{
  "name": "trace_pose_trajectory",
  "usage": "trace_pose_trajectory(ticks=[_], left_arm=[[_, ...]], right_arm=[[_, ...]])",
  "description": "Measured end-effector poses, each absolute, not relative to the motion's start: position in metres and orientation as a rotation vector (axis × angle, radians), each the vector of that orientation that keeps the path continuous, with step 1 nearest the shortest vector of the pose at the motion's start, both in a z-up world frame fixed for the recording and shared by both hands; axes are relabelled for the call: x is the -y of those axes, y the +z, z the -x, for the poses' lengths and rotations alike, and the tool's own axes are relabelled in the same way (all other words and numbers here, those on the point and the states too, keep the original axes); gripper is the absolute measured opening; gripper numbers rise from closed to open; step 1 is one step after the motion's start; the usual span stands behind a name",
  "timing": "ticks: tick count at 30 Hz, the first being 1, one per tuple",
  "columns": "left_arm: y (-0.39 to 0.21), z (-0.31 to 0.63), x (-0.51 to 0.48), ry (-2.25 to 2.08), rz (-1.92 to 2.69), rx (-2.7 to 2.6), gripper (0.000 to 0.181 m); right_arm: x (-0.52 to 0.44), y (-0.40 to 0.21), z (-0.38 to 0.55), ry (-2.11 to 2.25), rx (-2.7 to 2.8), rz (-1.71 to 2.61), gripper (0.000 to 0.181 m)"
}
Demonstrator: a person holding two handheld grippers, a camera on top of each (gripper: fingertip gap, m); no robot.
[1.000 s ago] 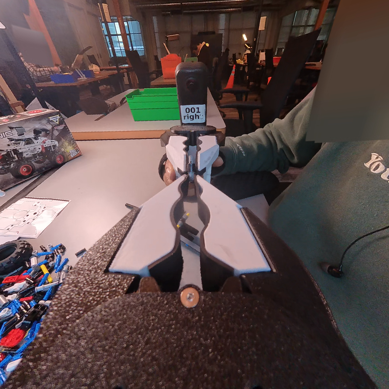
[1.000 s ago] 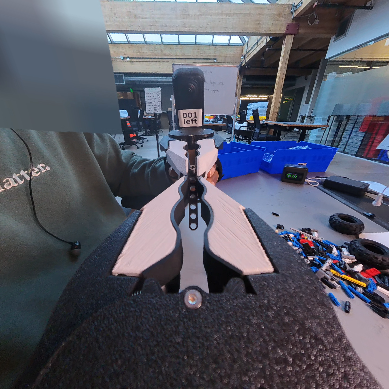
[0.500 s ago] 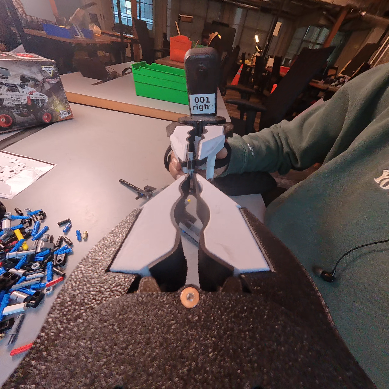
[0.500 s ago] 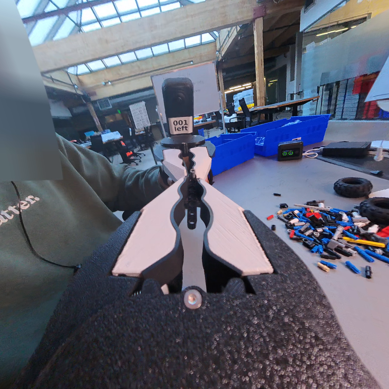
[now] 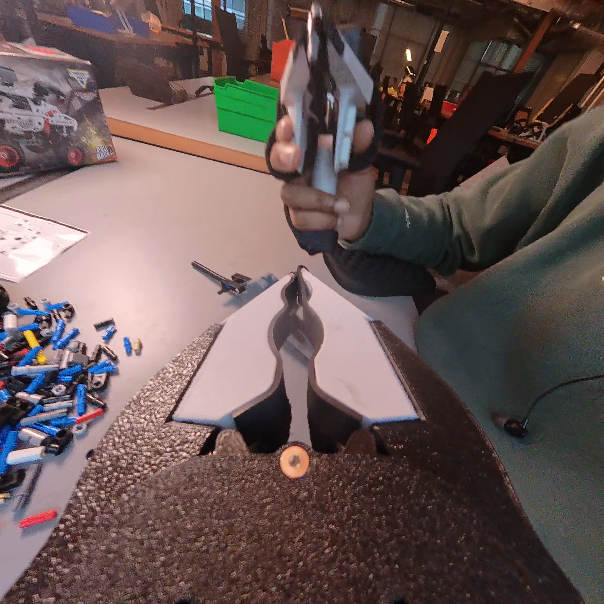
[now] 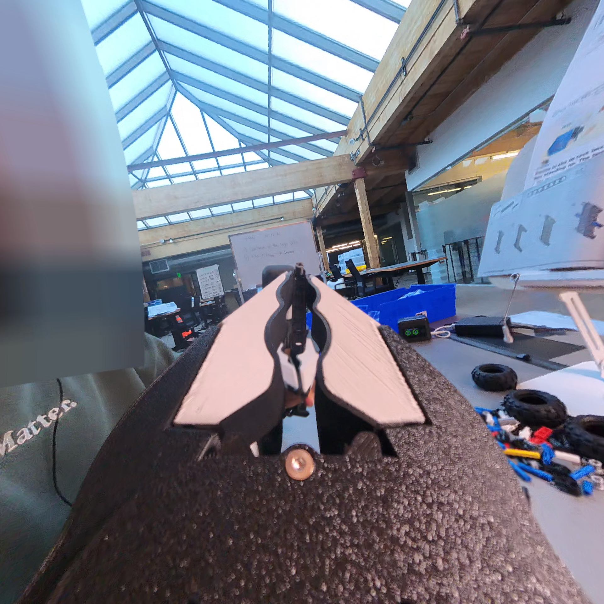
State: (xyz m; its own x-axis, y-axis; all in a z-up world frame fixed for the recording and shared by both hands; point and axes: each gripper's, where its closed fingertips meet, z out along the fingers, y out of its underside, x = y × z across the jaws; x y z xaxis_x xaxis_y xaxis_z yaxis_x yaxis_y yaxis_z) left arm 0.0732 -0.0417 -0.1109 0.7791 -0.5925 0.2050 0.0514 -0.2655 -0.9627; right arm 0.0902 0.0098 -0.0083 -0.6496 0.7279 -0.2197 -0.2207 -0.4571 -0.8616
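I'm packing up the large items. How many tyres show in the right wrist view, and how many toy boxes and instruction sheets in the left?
Tyres: 3
Toy box: 1
Instruction sheet: 1
Total: 5

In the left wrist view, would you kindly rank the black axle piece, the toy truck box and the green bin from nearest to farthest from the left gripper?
From the left gripper:
1. Black axle piece, just left of the fingertips on the table.
2. Toy truck box, far left.
3. Green bin, on the next table beyond.

Relative to table (image 5: 183,209): parts pile (image 5: 42,376) on left edge, boxed kit (image 5: 49,114) far-left behind it, axle piece (image 5: 228,282) centre, stacked bins (image 5: 245,111) on next table behind.
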Motion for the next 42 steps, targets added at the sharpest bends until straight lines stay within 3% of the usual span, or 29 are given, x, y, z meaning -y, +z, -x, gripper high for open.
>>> trace_pose_trajectory(ticks=[5, 8, 10, 17, 28, 36, 42], left_arm=[[-0.095, -0.067, 0.034, -0.582, 1.688, -0.385, 0.0], [-0.084, -0.067, 0.037, -0.587, 1.627, -0.367, 0.022], [-0.075, -0.07, 0.044, -0.647, 1.589, -0.368, 0.026], [-0.096, -0.087, 0.057, -0.739, 1.699, -0.471, 0.011], [-0.091, -0.094, 0.058, -0.723, 1.671, -0.489, 0.005], [-0.106, -0.095, 0.059, -0.592, 1.764, -0.573, 0.003], [-0.091, -0.095, 0.06, -0.557, 1.709, -0.547, 0.003]], right_arm=[[-0.003, -0.018, -0.087, 2.185, 1.216, 0.816, 0.004], [0.018, -0.041, -0.079, 2.156, 1.406, 0.894, 0.007], [0.034, -0.06, -0.075, 2.113, 1.579, 0.943, 0.006], [0.059, -0.092, -0.077, 1.846, 1.874, 0.918, 0.006], [0.061, -0.08, -0.083, 1.968, 1.803, 0.886, 0.006], [0.063, -0.098, -0.085, 1.647, 1.936, 0.78, 0.007], [0.064, -0.078, -0.086, 1.812, 1.782, 0.796, 0.005]])
